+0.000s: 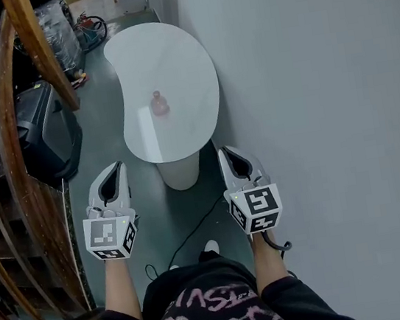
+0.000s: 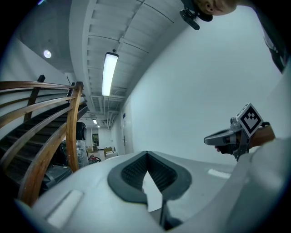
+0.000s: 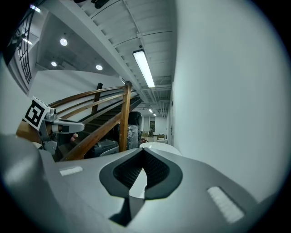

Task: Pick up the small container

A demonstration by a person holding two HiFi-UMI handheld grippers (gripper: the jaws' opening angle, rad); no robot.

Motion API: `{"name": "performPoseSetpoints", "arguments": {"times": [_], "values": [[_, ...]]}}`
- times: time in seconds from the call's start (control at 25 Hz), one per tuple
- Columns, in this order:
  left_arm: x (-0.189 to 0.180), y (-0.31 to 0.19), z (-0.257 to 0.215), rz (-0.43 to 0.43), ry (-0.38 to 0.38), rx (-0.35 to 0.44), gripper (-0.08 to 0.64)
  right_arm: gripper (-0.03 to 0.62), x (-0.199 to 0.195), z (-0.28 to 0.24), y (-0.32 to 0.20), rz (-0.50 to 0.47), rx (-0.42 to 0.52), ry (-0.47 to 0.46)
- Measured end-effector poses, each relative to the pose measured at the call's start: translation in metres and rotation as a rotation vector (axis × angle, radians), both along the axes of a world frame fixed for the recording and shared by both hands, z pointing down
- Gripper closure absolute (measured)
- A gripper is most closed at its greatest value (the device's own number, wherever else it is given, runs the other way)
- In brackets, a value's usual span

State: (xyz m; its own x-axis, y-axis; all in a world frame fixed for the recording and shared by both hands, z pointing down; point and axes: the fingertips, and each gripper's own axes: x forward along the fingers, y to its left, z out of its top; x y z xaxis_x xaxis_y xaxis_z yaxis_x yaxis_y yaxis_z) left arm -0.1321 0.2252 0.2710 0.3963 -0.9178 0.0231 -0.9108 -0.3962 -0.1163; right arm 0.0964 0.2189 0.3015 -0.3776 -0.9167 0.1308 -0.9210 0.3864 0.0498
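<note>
The small container [image 1: 159, 103], a pinkish translucent bottle, stands upright near the middle of a white kidney-shaped table [image 1: 184, 53] in the head view. Both grippers hover over the floor, short of the table's near edge. My left gripper [image 1: 117, 165] is shut with nothing in it, its jaws meeting at the tip [image 2: 146, 154]. My right gripper [image 1: 225, 150] is also shut and holds nothing, its tips together [image 3: 143, 150]. The container is hidden in both gripper views; the right gripper view shows only the table's top [image 3: 159, 146] past the jaws.
A curved wooden stair railing [image 1: 4, 147] runs along the left, with a black case [image 1: 46, 130] beside it. A white wall [image 1: 325, 99] lies close on the right. A black cable [image 1: 196, 231] crosses the floor by the table's white pedestal [image 1: 181, 172]. Clutter sits beyond the table.
</note>
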Motion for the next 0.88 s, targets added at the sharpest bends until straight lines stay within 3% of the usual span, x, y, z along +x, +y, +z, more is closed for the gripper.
{"name": "performPoseSetpoints", "arguments": {"times": [0.48,0.68,0.88], "values": [[0.048,-0.028,0.000,-0.005,0.018,-0.015,0.555,0.569,0.037,0.005,-0.032,-0.051,-0.016,-0.016],[0.060,-0.029,0.001,-0.015,-0.014,-0.030,0.538,0.569,0.045,0.007,-0.035,-0.058,-0.007,-0.016],[0.056,-0.032,-0.003,-0.047,0.004,-0.016,0.555,0.569,0.047,0.011,-0.036,-0.063,-0.003,-0.027]]}}
